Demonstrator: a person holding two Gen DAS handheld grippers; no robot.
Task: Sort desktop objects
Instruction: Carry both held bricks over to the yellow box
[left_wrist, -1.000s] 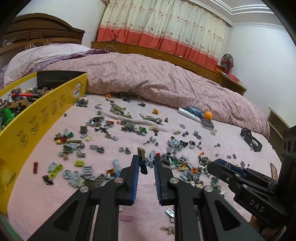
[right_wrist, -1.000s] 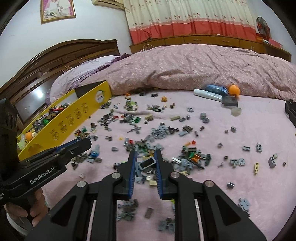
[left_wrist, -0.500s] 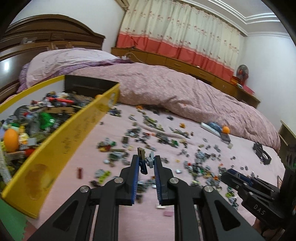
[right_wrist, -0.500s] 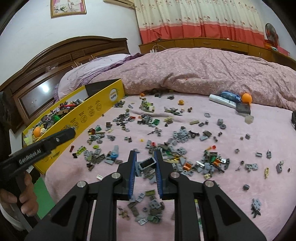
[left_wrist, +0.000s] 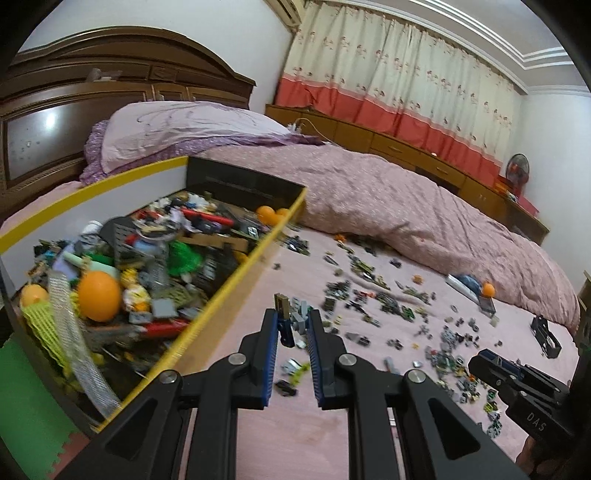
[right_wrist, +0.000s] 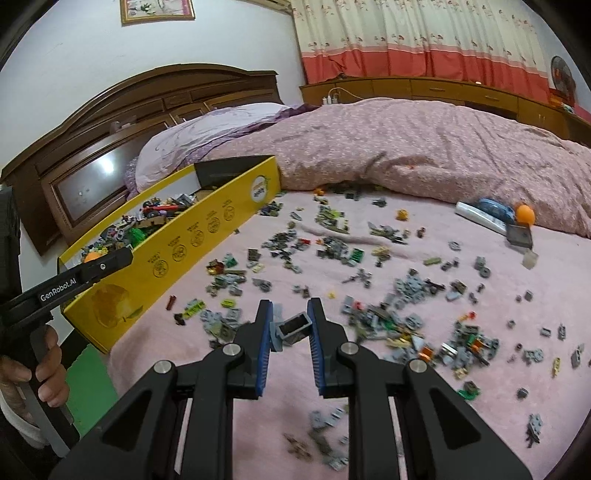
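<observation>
Bricks between left hand-held gripper pads — (pinched)

Right hand-held gripper clamps a grey hollow brick above toy bricks scattered on a pink bed, yellow box left.

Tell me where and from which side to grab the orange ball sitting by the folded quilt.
Take the orange ball across its widest middle. Come from the open sheet side nearest the camera: the quilt blocks the far side, and a dark box sits close in front, so angle in above it.
</observation>
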